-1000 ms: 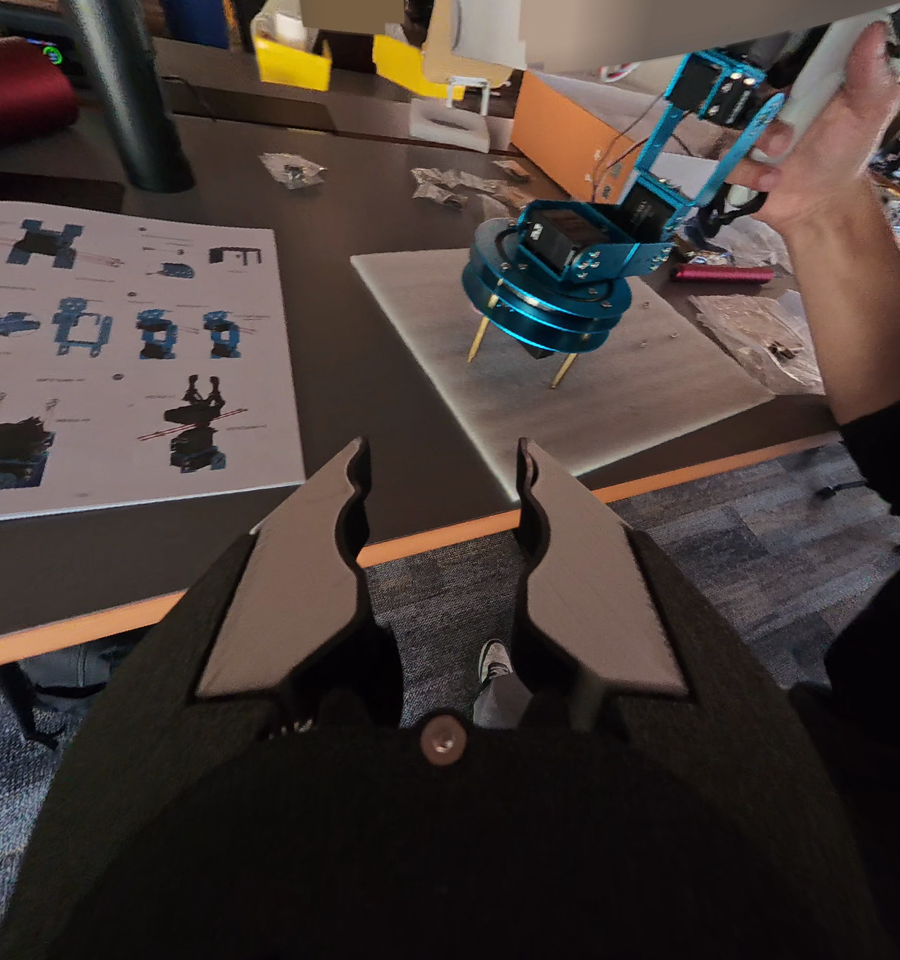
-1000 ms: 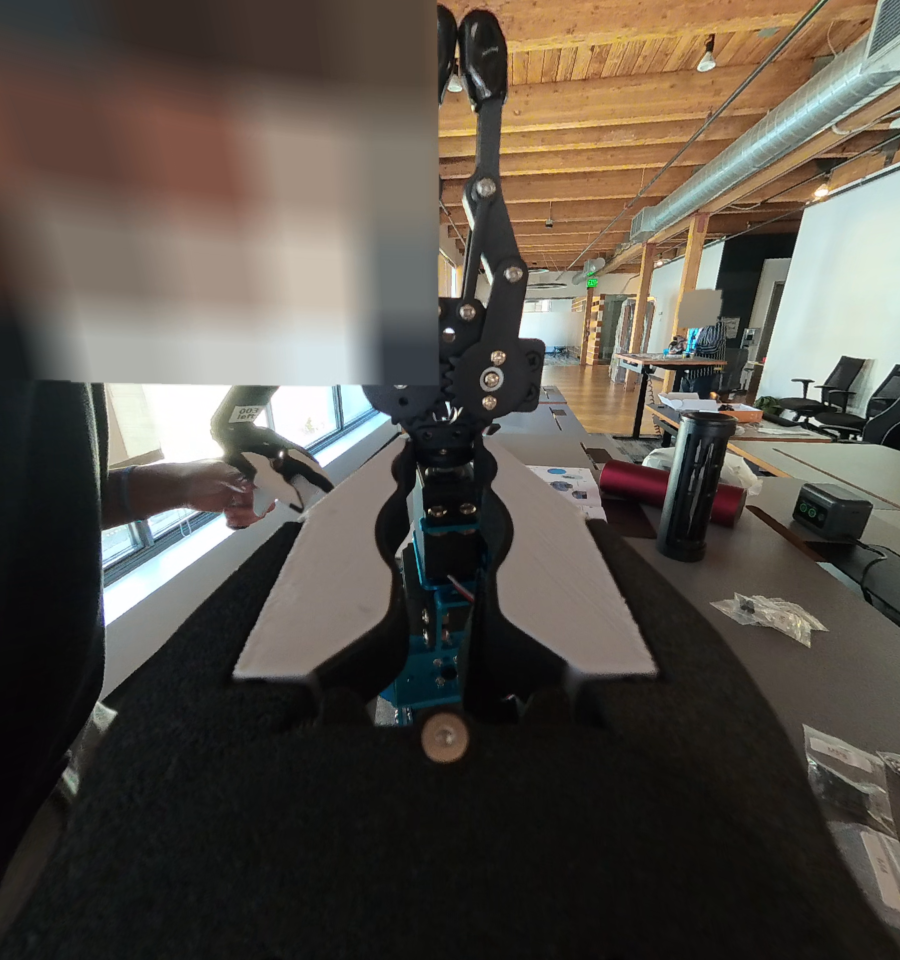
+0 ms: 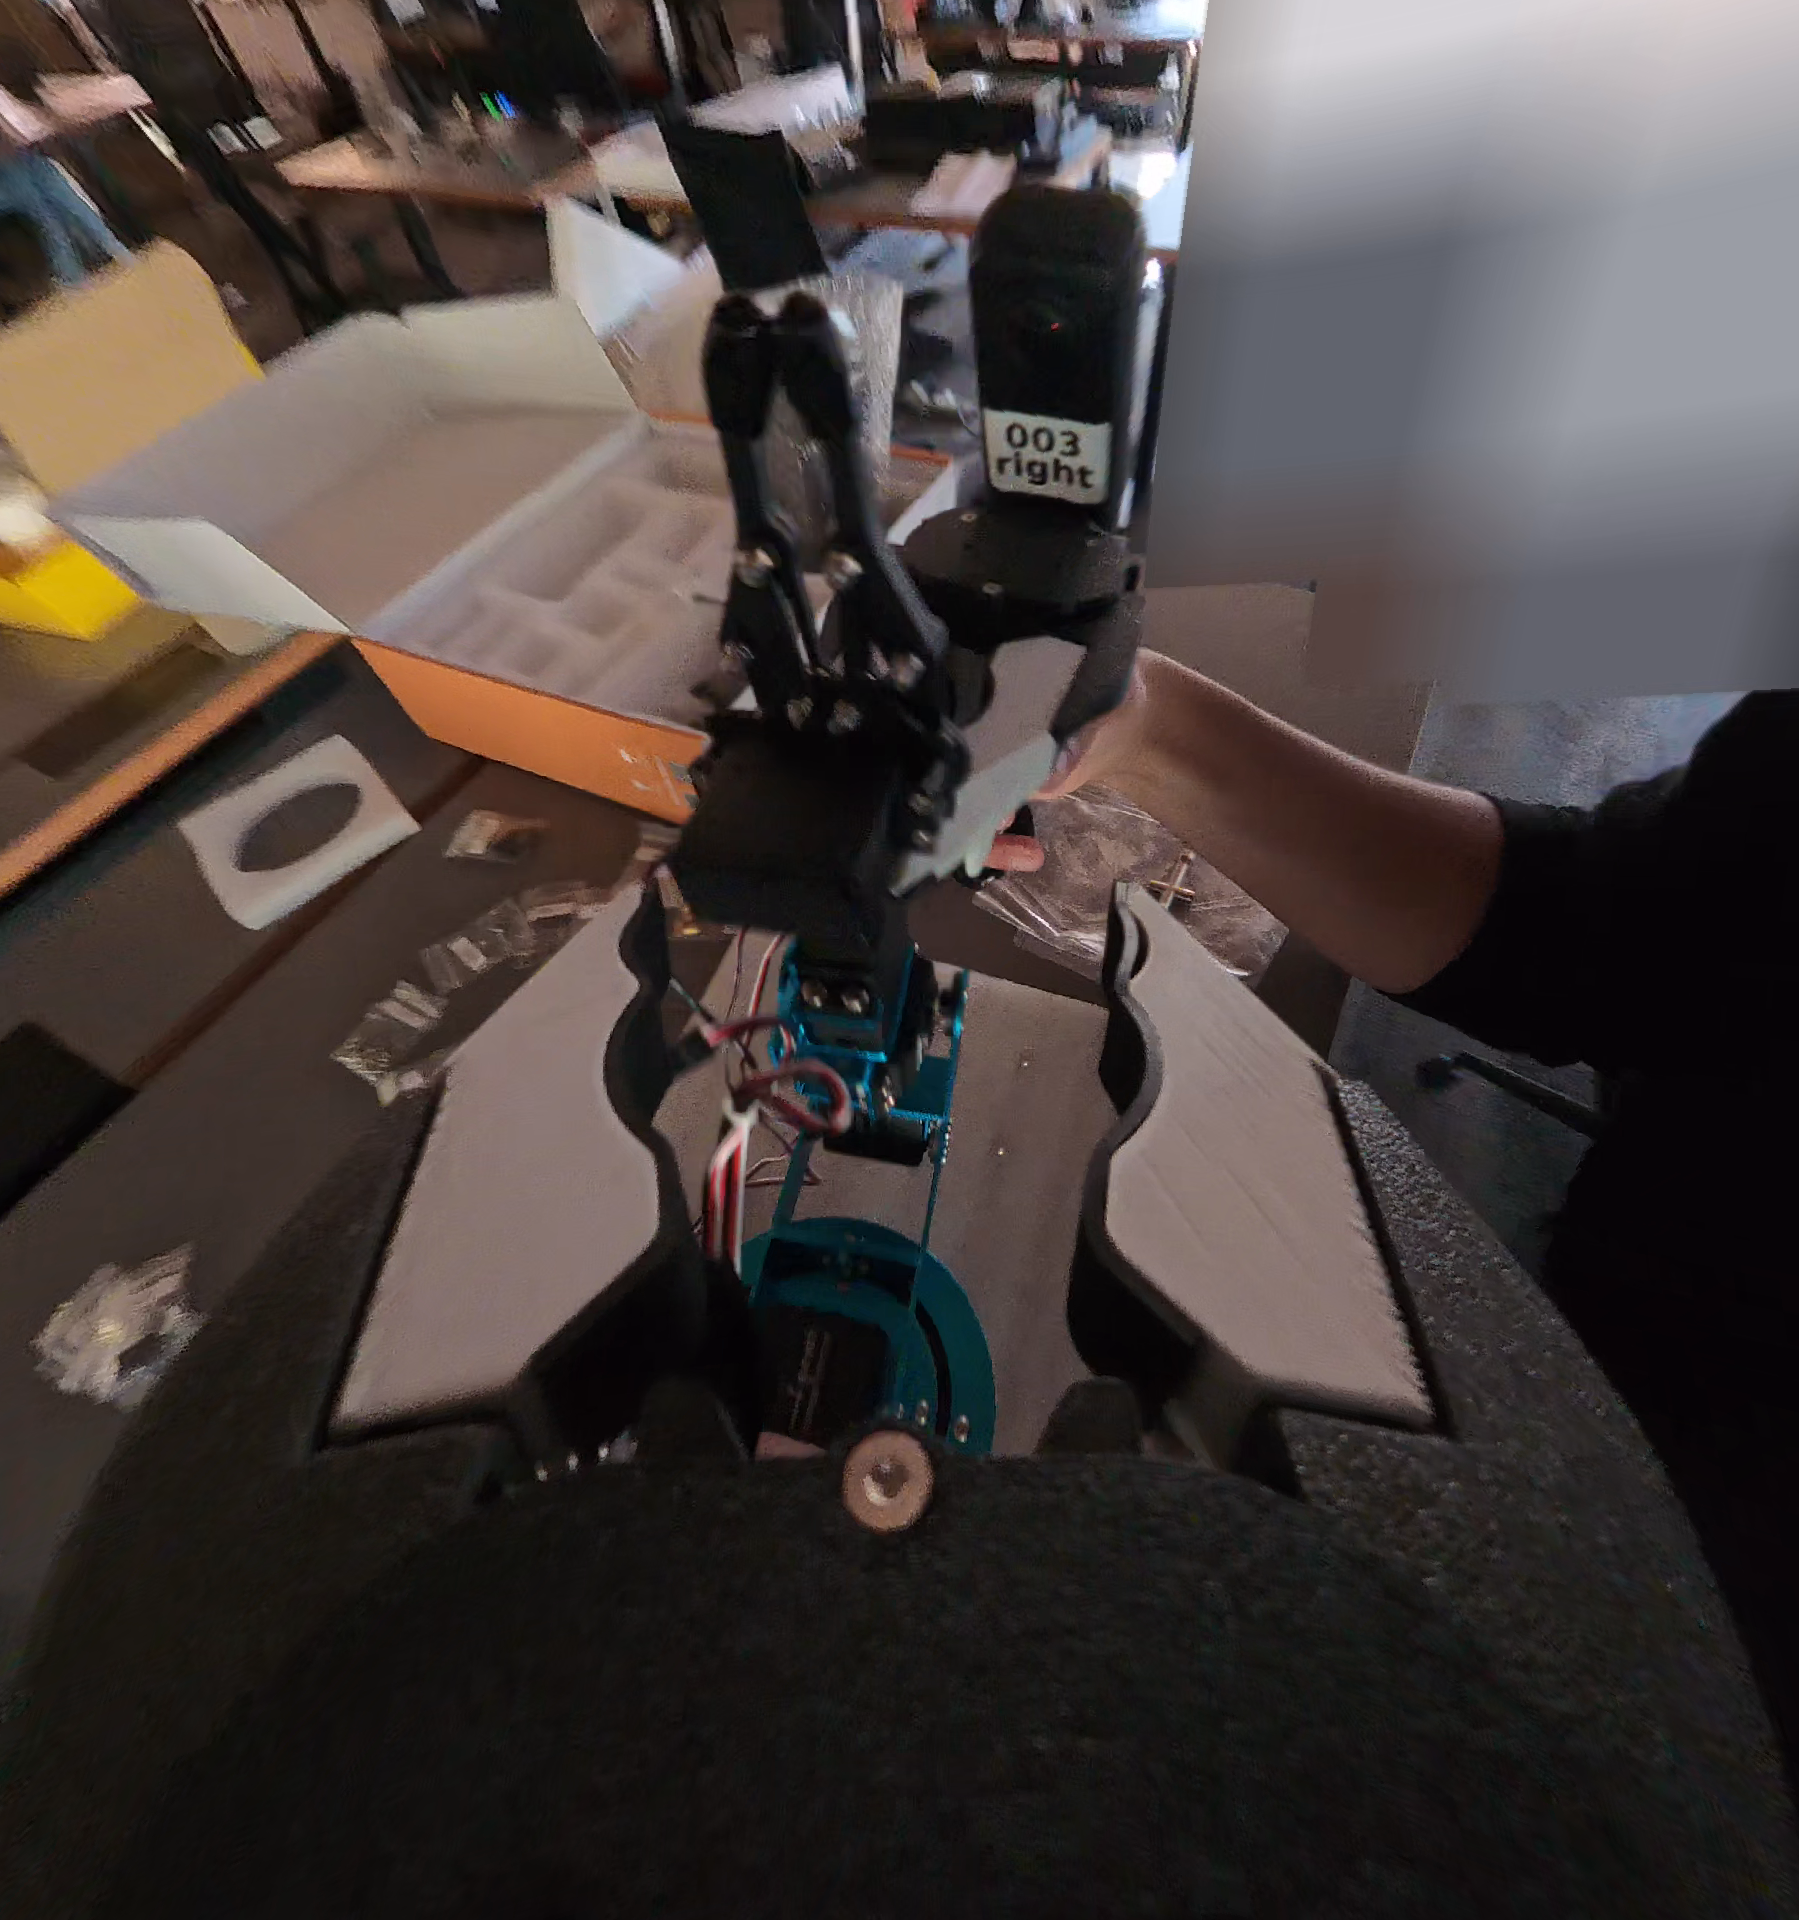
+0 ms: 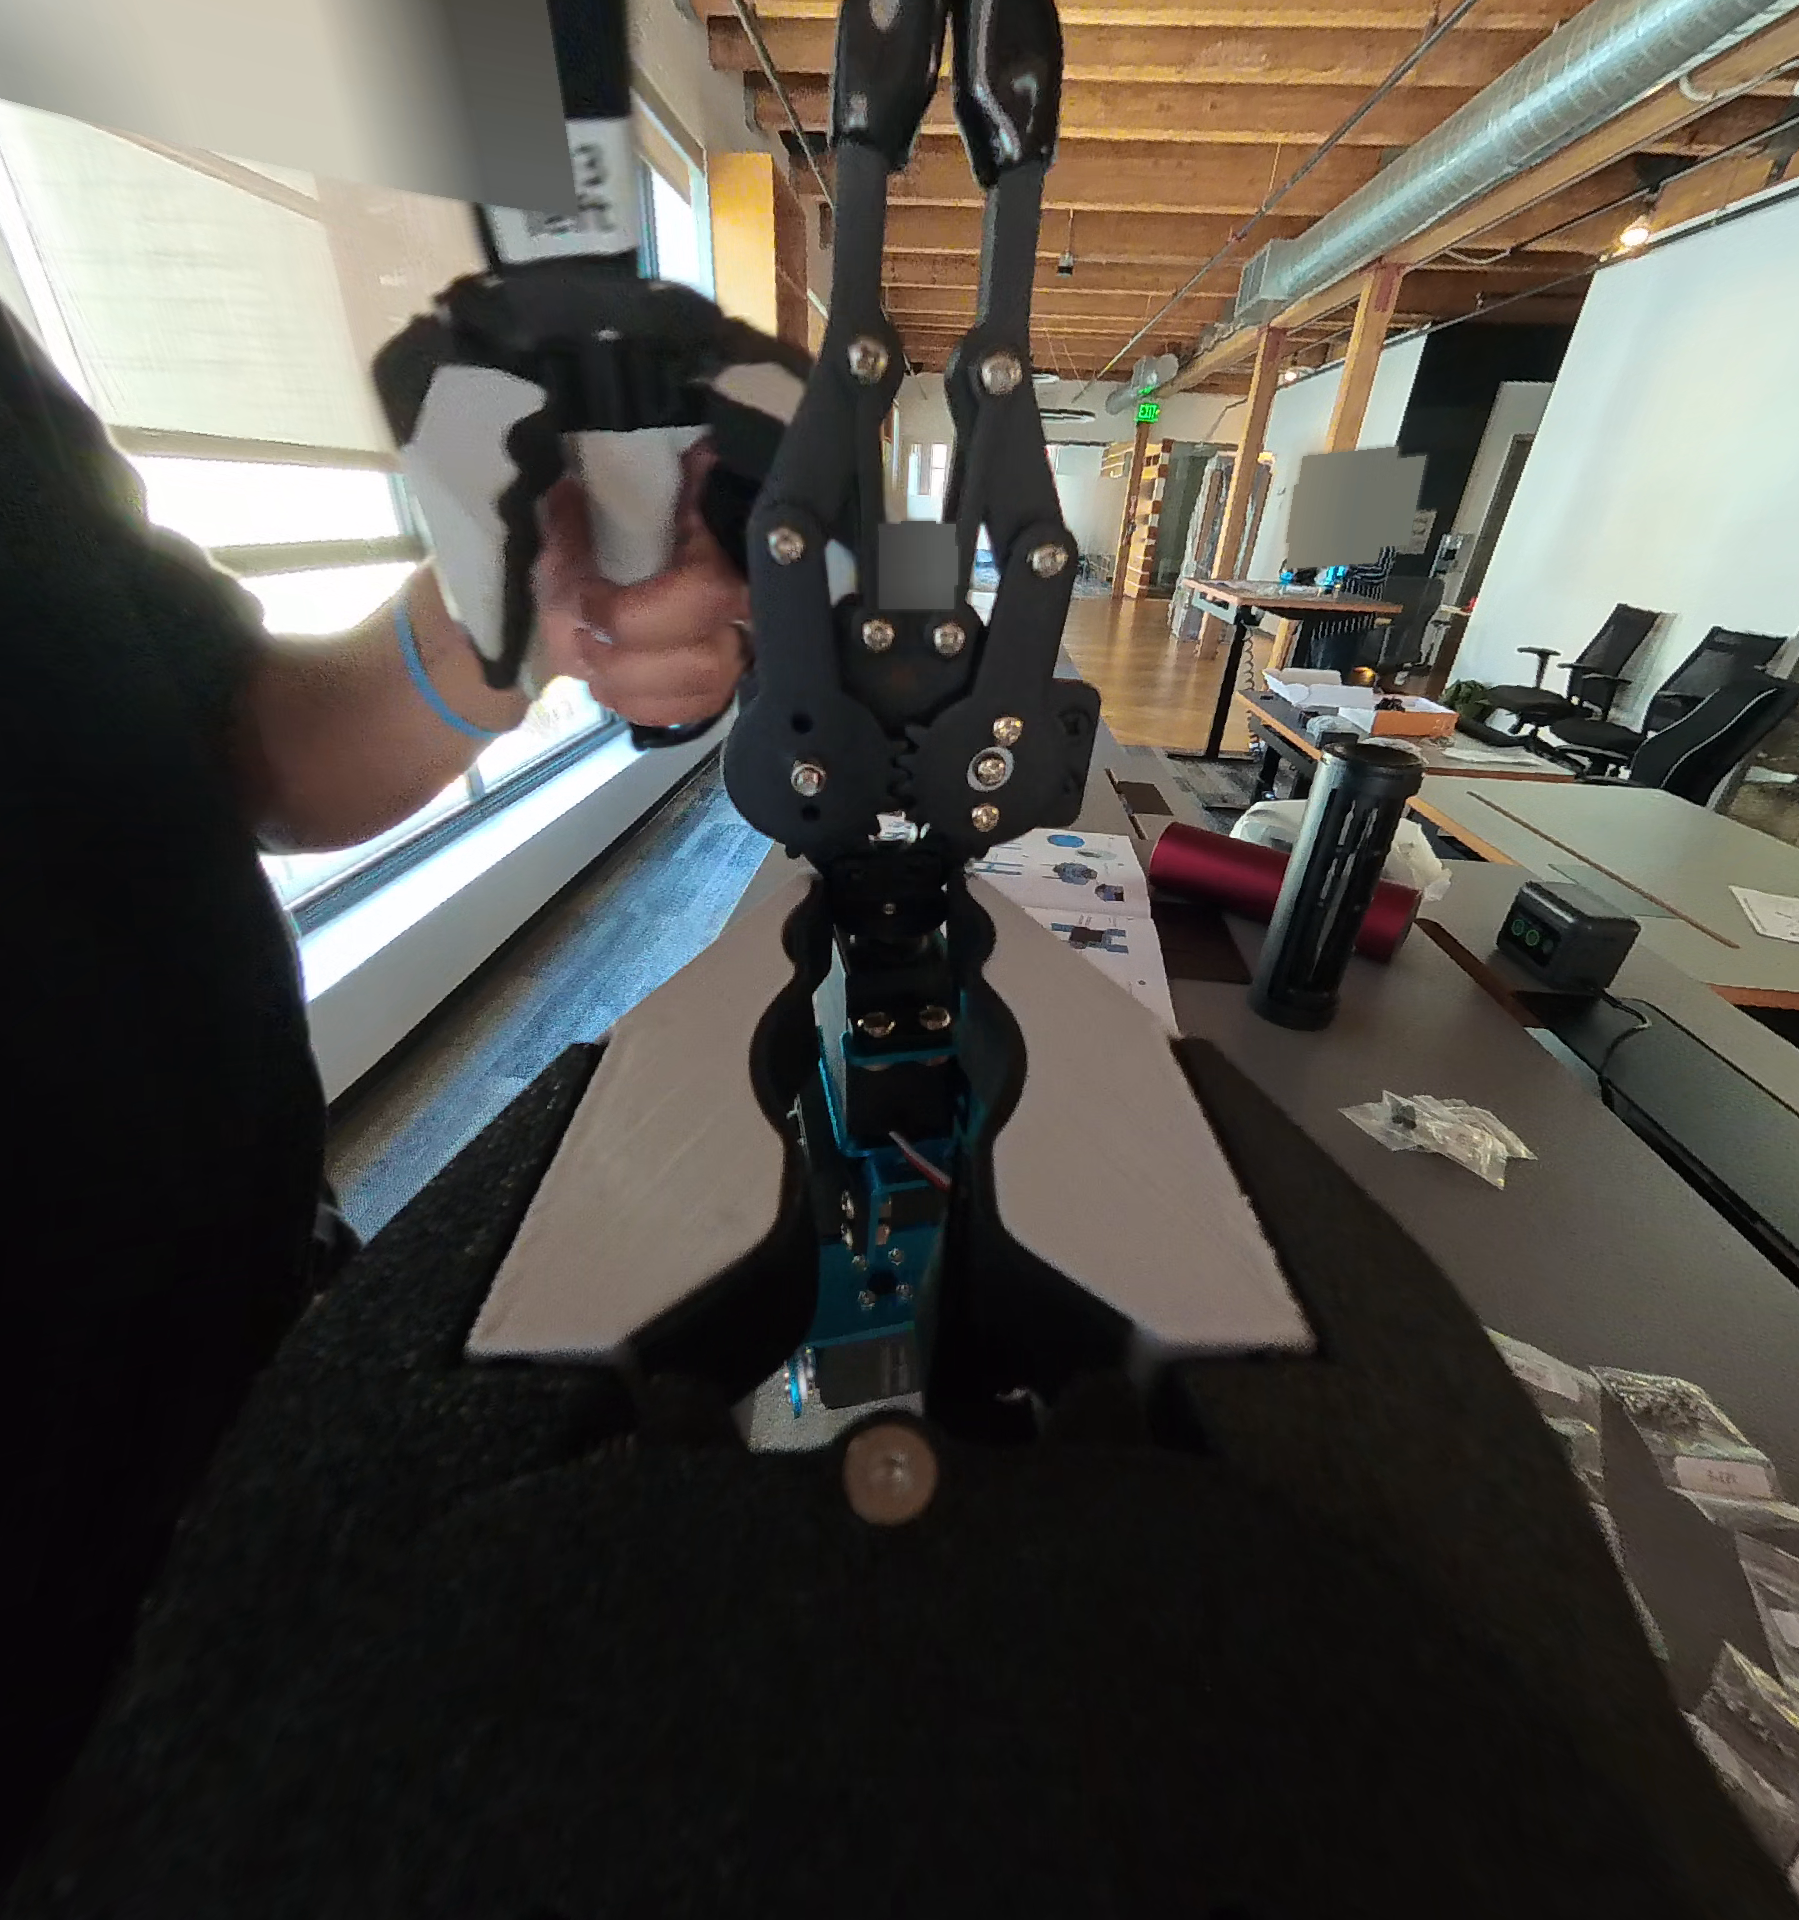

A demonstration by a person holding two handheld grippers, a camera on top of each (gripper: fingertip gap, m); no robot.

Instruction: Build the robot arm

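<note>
1. An open orange-sided cardboard box (image 3: 521,717) sits on the dark worktop (image 3: 199,1122) left of the small robot arm; a white moulded foam tray with hollow compartments fills it, and I cannot tell what lies in them. Clear plastic bags of small parts (image 3: 427,997) lie on the worktop between the box and the arm.
2. The small robot arm of blue anodised metal with a black two-pronged claw (image 3: 822,790) has a round blue base, red, white and black wires along its links, and silver screws on the claw plates.
3. Its long axis runs from the base up to the claw; the claw (image 4: 916,623) points up toward the wooden ceiling, prongs nearly closed at the tips.
4. The left gripper (image 3: 879,997) has its fingers spread wide, on either side of the arm's blue links without touching them.
5. The right gripper (image 4: 890,966) has its fingers clamped on the arm just below the claw.
</note>
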